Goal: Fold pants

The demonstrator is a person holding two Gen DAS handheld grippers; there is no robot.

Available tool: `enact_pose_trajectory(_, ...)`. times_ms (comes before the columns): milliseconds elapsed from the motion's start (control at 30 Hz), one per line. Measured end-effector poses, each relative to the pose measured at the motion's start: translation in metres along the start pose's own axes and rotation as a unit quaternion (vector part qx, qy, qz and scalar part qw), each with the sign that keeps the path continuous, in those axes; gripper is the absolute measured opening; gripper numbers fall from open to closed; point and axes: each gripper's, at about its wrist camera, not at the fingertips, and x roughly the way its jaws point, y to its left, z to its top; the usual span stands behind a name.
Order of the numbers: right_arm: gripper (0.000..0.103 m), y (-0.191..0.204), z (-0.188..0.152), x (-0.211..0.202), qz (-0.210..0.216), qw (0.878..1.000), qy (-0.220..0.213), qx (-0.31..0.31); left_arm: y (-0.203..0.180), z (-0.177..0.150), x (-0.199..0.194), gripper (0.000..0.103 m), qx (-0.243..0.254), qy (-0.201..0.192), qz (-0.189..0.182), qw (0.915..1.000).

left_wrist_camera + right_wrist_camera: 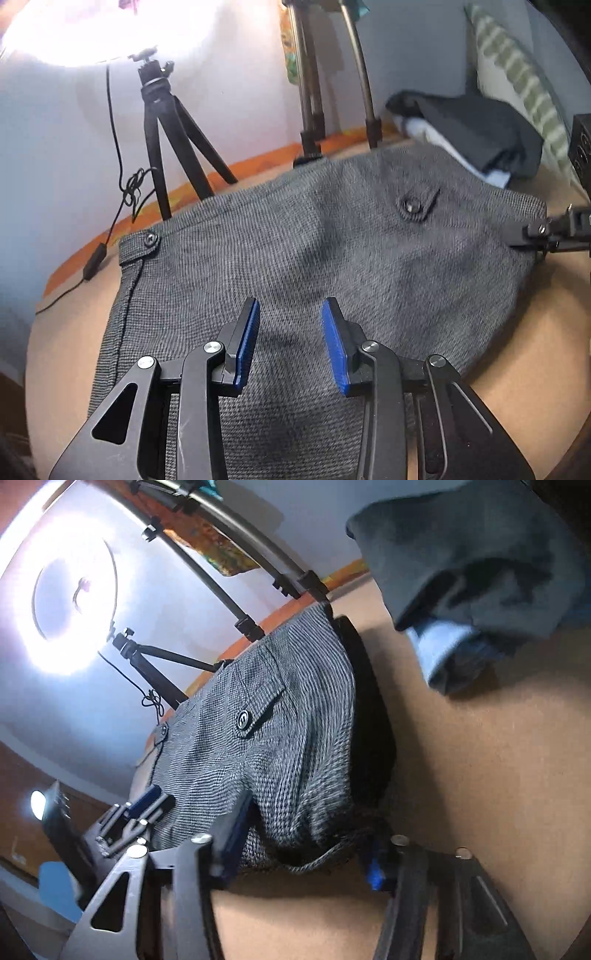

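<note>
Grey woven pants lie folded on the brown table, with a buttoned pocket flap facing up. My left gripper hovers just over the near part of the cloth, its blue-padded jaws apart and empty. The right gripper shows at the right edge of the left wrist view, touching the pants' right edge. In the right wrist view the pants bulge between my right gripper's wide-apart jaws, with the cloth edge lying between them. The left gripper shows beyond.
A black tripod and metal stand legs stand at the table's far edge, with a cable. A pile of dark and light-blue clothes lies at the back right; it also shows in the right wrist view. The brown table spreads to the right.
</note>
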Motion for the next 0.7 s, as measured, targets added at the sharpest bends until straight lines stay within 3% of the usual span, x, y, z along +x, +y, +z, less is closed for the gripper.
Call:
enact_pose_trajectory(100, 0.027, 0.006, 0.005, -0.007, -0.011, 1.0, -0.013, -0.012, -0.012, -0.002, 0.007, 0.034, 0.016, 0.007, -0.002, 0.9998)
enact_pose_trajectory(267, 0.022, 0.026, 0.007, -0.017, -0.027, 0.998, -0.032, -0.054, -0.029, -0.012, 0.019, 0.034, 0.047, 0.017, 0.009, 0.9987)
enact_pose_trajectory(700, 0.016, 0.094, 0.026, -0.037, -0.015, 0.991, -0.08, -0.102, -0.008, -0.015, 0.008, 0.034, 0.0, 0.014, -0.021, 0.9997)
